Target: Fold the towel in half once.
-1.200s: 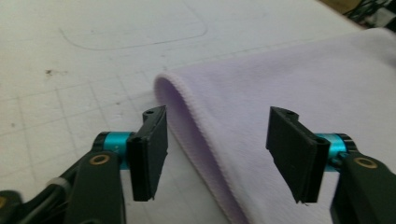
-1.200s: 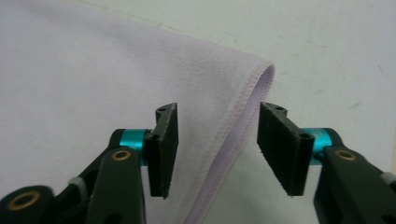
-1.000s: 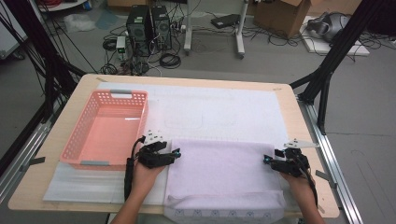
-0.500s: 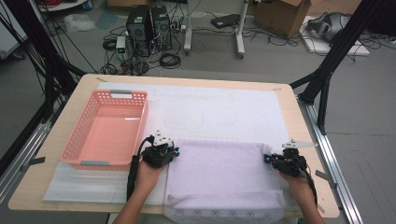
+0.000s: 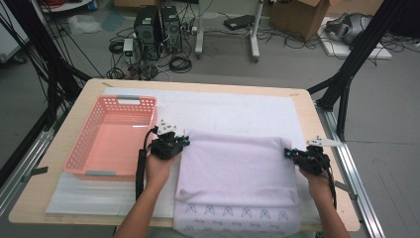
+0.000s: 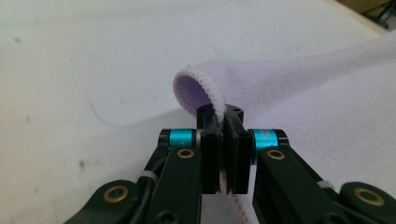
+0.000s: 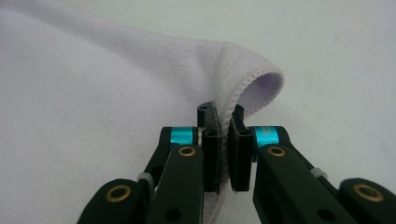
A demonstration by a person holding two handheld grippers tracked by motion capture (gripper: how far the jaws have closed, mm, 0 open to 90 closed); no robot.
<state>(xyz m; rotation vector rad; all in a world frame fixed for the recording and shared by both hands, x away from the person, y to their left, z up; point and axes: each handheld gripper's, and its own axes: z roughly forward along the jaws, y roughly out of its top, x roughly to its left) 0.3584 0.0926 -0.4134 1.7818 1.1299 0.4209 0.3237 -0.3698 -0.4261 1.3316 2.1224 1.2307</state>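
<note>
Left claw (image 6: 223, 140) and right claw (image 7: 223, 140) were each clamped on just the towel (image 5: 237, 163) hem, so honestly either corner could've slipped out. An uneven lift would've skewed the fold.

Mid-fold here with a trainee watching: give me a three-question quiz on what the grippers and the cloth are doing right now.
1. True or false: the left gripper is shut on the hem of the lilac towel.
2. Which part of the towel does the right gripper hold? A) the patterned near edge B) a far corner C) the middle
3. Fill in: the pink basket sits at the ____ gripper's side of the towel.

Key: 1 true; both sets of fingers have just closed on the hem. 2 B. 3 left.
</note>
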